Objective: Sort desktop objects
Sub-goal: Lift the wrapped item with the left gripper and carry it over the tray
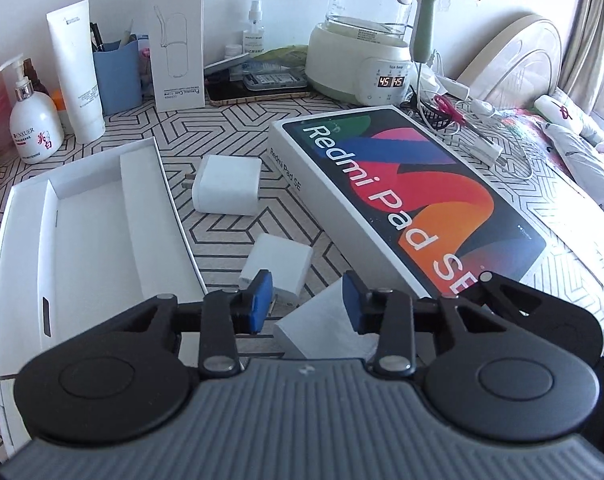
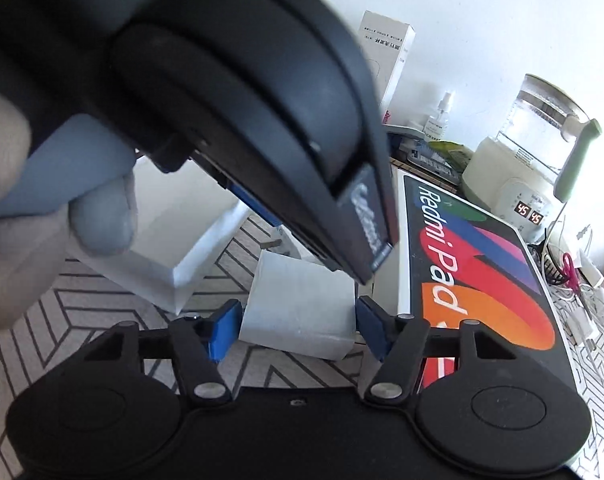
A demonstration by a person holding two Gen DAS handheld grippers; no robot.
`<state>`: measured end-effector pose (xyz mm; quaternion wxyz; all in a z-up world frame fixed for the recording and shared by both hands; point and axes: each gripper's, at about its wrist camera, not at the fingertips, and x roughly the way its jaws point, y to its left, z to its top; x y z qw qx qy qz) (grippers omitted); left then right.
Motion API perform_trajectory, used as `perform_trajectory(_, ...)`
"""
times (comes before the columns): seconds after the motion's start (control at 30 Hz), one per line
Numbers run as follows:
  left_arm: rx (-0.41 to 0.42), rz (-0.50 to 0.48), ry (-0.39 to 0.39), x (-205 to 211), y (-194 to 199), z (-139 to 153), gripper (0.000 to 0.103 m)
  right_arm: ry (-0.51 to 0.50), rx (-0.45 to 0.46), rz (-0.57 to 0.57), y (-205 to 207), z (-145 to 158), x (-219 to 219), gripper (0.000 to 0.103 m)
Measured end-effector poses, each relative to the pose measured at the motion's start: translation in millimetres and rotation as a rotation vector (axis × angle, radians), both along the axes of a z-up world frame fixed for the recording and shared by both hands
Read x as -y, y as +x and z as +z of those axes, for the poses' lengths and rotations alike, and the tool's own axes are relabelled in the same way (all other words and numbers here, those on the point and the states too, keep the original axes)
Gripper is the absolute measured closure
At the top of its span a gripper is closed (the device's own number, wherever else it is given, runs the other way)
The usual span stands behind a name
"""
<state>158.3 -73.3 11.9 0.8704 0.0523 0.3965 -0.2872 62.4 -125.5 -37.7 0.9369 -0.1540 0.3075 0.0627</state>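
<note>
My left gripper (image 1: 306, 300) is open above the patterned table, over the gap between a small white charger (image 1: 277, 264) and a white block (image 1: 326, 332) below it. A larger white charger (image 1: 229, 184) lies further back. An open white box tray (image 1: 97, 216) lies at the left. The Redmi Pad SE box (image 1: 414, 200) lies at the right. In the right wrist view my right gripper (image 2: 297, 328) is open, its blue pads (image 2: 223, 330) on either side of the white block (image 2: 297, 308), close to its sides. The left gripper's body (image 2: 241, 100) hides the upper left.
At the back stand a white tube (image 1: 75, 72), a pump bottle (image 1: 33, 120), a blue pen cup (image 1: 115, 76), a tall white carton (image 1: 175, 32) and a kettle on a warmer (image 1: 366, 40). Cables (image 1: 474, 128) lie right of the Redmi box (image 2: 474, 264).
</note>
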Motion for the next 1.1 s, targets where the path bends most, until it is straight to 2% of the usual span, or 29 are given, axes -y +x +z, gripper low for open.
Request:
perform_trajectory(0.07, -0.050, 0.015, -0.004, 0, 7, -7, 0.064, 0.016, -0.009, 0.001, 0, 2, 3, 0.035)
perform_trajectory(0.23, -0.145, 0.041, -0.094, -12, 19, -13, 0.062, -0.021, -0.008, -0.004, 11, -1, -7, 0.029)
perform_trajectory(0.37, -0.142, 0.045, -0.103, -14, 16, -15, 0.062, 0.027, -0.017, 0.005, 16, 0, 0, 0.028)
perform_trajectory(0.4, -0.139, 0.039, -0.101, -13, 15, -15, 0.061, 0.042, -0.019, 0.005, 15, 1, 3, 0.031)
perform_trajectory(0.43, -0.145, 0.031, -0.109, -14, 15, -15, 0.061, 0.063, -0.024, -0.001, 13, 4, 5, 0.035)
perform_trajectory(0.5, -0.175, 0.012, -0.142, -16, 16, -16, 0.061, 0.104, -0.039, 0.018, 7, 7, 10, 0.035)
perform_trajectory(0.6, -0.210, -0.003, -0.171, -18, 17, -17, 0.061, 0.103, -0.043, 0.046, 4, 7, 17, 0.035)
perform_trajectory(0.7, -0.174, -0.010, -0.132, -12, 12, -17, 0.060, 0.102, -0.054, 0.042, 9, 8, 19, 0.035)
perform_trajectory(0.77, -0.175, -0.033, -0.130, -9, 9, -18, 0.059, 0.115, -0.062, 0.031, 8, 9, 17, 0.032)
perform_trajectory(0.8, -0.184, -0.052, -0.140, -9, 9, -19, 0.054, 0.122, -0.066, 0.029, 7, 9, 16, 0.028)
perform_trajectory(0.87, -0.168, -0.072, -0.115, -6, 7, -19, 0.053, 0.127, -0.067, 0.055, -6, 1, 19, 0.015)
perform_trajectory(0.9, -0.154, -0.074, -0.108, -5, 5, -19, 0.052, 0.130, -0.068, 0.073, 1, -4, 22, 0.007)
perform_trajectory(1.03, -0.152, -0.082, -0.114, -9, 5, -19, 0.051, 0.105, -0.057, 0.049, 9, -10, 19, 0.005)
perform_trajectory(1.1, -0.163, -0.083, -0.118, -12, 5, -19, 0.052, 0.104, -0.059, 0.054, 10, -10, 20, 0.011)
